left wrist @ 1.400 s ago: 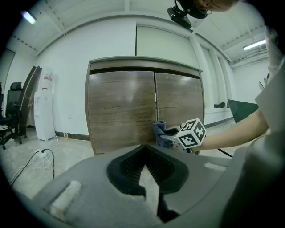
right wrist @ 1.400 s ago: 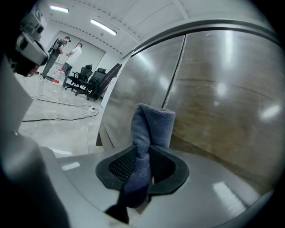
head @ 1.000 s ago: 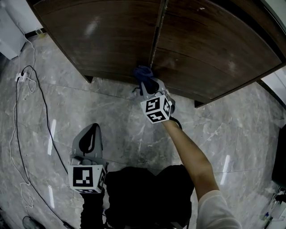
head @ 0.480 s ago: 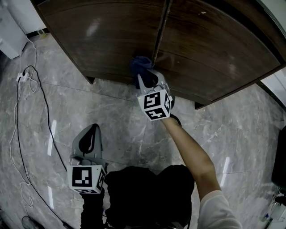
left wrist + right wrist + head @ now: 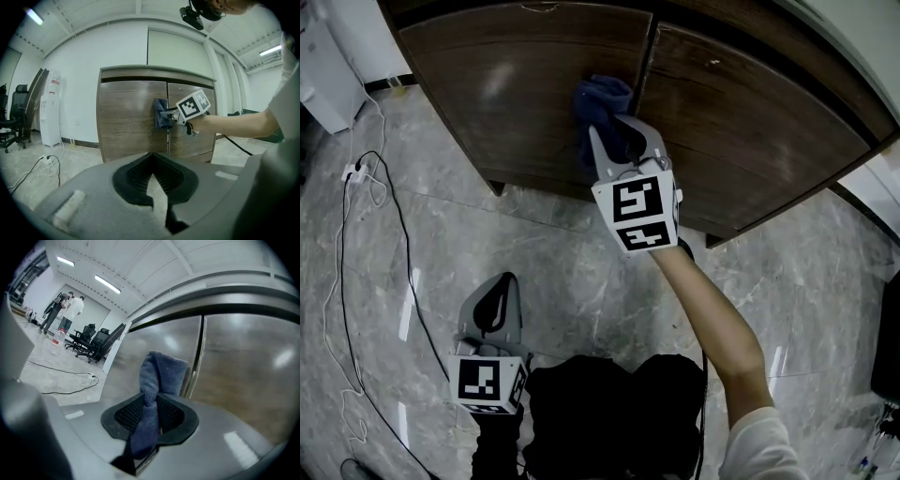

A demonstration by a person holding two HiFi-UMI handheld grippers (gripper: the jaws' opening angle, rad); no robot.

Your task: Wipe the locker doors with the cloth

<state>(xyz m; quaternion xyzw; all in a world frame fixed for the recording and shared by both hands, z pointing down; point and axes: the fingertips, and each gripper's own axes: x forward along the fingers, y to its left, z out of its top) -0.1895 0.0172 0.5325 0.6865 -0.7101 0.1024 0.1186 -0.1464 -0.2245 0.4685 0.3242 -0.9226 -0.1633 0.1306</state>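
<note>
A dark blue cloth point(image 5: 602, 98) is pinched in my right gripper point(image 5: 619, 128) and pressed against the brown wooden locker, on the left door point(image 5: 516, 84) just beside the seam to the right door point(image 5: 750, 112). In the right gripper view the cloth point(image 5: 157, 376) runs up between the pads, its bunched top on the wood. From the left gripper view, cloth point(image 5: 162, 112) and marker cube sit about mid-height on the doors. My left gripper point(image 5: 499, 281) hangs low over the floor, away from the locker, shut and holding nothing.
Grey marble floor point(image 5: 562, 272) runs up to the locker's base. A white cable and power strip point(image 5: 352, 173) trail at the left, near a white water dispenser point(image 5: 50, 110). Office chairs point(image 5: 14, 112) stand further left. People point(image 5: 70, 310) stand far off.
My right gripper has slid the cloth up the door beside the seam, from near the bottom edge to higher on the panel. The left gripper has stayed put.
</note>
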